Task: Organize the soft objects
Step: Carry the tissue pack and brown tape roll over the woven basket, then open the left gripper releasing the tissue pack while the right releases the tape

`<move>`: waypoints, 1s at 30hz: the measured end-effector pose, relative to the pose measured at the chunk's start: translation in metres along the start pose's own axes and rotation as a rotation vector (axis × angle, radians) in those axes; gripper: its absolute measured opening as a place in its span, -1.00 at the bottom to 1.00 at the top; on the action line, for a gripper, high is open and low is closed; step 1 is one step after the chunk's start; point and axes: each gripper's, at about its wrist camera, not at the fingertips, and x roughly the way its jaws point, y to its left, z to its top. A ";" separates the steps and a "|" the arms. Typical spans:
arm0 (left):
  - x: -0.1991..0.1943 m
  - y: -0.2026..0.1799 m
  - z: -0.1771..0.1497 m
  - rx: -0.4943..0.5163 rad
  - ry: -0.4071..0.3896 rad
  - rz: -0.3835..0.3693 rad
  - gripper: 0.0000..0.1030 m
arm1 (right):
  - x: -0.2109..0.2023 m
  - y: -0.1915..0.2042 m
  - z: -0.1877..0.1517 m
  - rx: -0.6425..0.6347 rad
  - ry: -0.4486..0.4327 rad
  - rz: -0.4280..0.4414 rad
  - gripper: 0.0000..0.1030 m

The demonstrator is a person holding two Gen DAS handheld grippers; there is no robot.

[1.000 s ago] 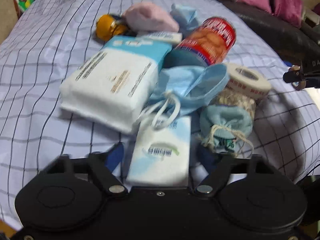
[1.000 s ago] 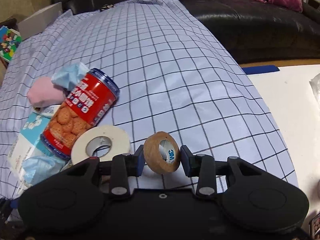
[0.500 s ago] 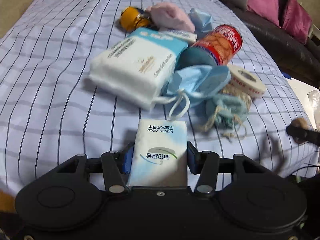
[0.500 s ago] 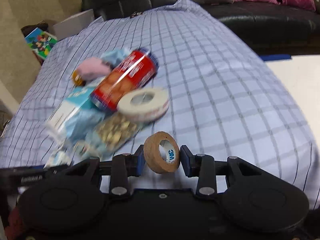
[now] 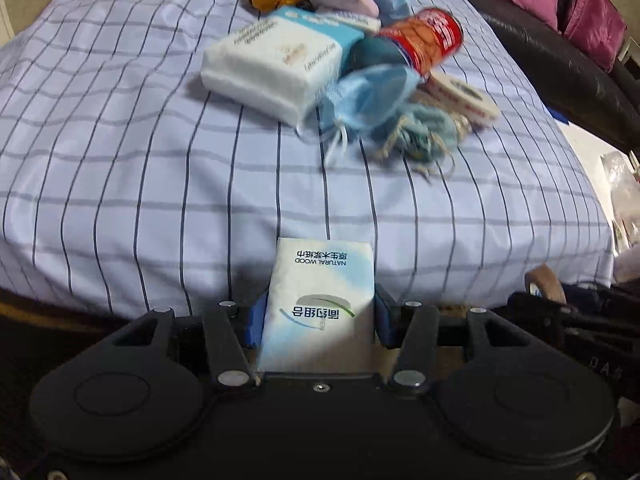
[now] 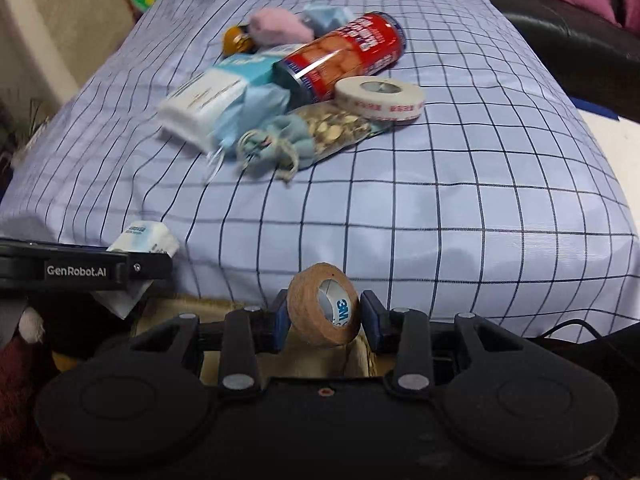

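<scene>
Left gripper [image 5: 318, 316] clenched on tissue pack [image 5: 320, 304], right gripper [image 6: 325, 320] grasping tape roll [image 6: 318, 310], both near the red can [image 6: 344, 54] pile's front. Likely light, squashy; best pinched across flat sides.

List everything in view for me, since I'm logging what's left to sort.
tissue packet: 1, white-blue, in left gripper
tape roll: 1, tan, in right gripper
large tissue pack: 1, white-blue, pile's left
biscuit can: 1, red, lying in pile
white tape roll: 1, right of pile
drawstring pouch: 1, pale blue, pile front
pink soft item: 1, pile rear
checked sheet: 1, lilac, underneath
left gripper: shut
right gripper: shut
</scene>
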 end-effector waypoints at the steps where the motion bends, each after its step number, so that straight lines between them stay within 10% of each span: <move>1: -0.001 0.000 -0.003 0.000 0.012 -0.003 -0.03 | -0.003 0.000 -0.001 -0.007 0.008 0.008 -0.29; 17: 0.014 -0.004 -0.049 -0.001 0.208 0.009 -0.03 | 0.001 0.009 -0.031 -0.030 0.185 0.067 -0.29; 30: 0.027 -0.013 -0.057 0.022 0.213 0.115 -0.03 | 0.016 0.011 -0.031 -0.024 0.235 0.057 -0.29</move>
